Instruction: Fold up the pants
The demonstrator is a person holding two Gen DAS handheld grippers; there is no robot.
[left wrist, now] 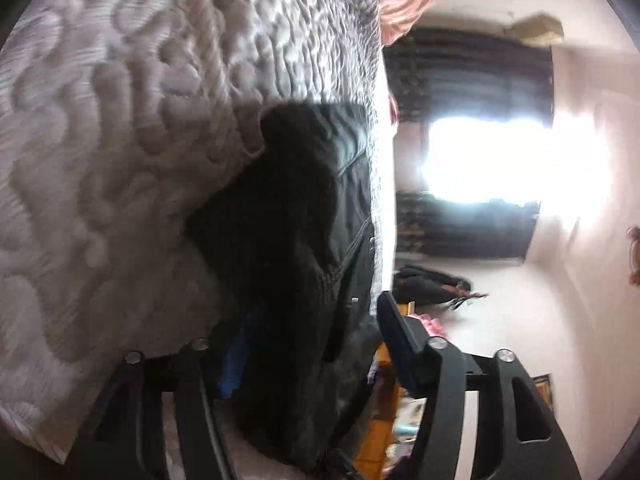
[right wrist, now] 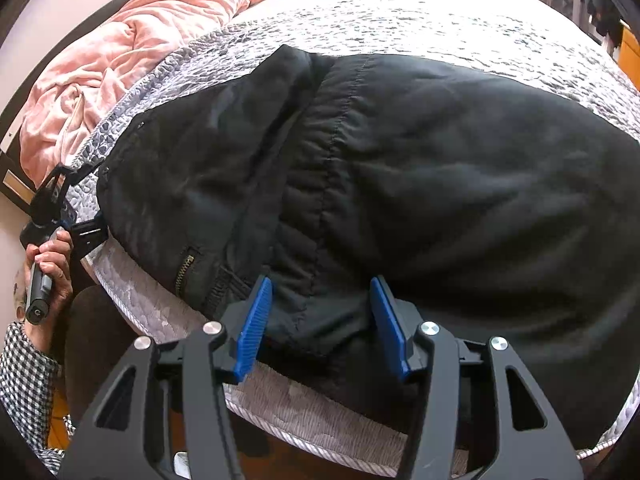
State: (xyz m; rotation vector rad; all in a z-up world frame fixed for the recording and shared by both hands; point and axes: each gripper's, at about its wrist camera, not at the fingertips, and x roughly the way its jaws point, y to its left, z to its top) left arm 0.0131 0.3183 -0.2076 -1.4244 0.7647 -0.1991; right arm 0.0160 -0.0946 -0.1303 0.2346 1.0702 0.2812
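Black pants (right wrist: 400, 184) lie spread across the quilted grey mattress (right wrist: 400, 28), with the zipper and waistband at the near left edge. My right gripper (right wrist: 318, 320) is open, its blue pads either side of a fold of the pants at the mattress's near edge. My left gripper (left wrist: 312, 344) is open around the pants' waist end (left wrist: 304, 240) at the mattress edge; its left blue pad (left wrist: 236, 364) is partly hidden by the cloth. The left gripper also shows in the right wrist view (right wrist: 86, 236), held by a hand at the bed's left side.
A pink blanket (right wrist: 132, 44) is bunched at the far left of the bed. A bright window with dark curtains (left wrist: 500, 160) and a wall lie beyond the bed. An orange floor or furniture (left wrist: 376, 432) shows below the mattress edge.
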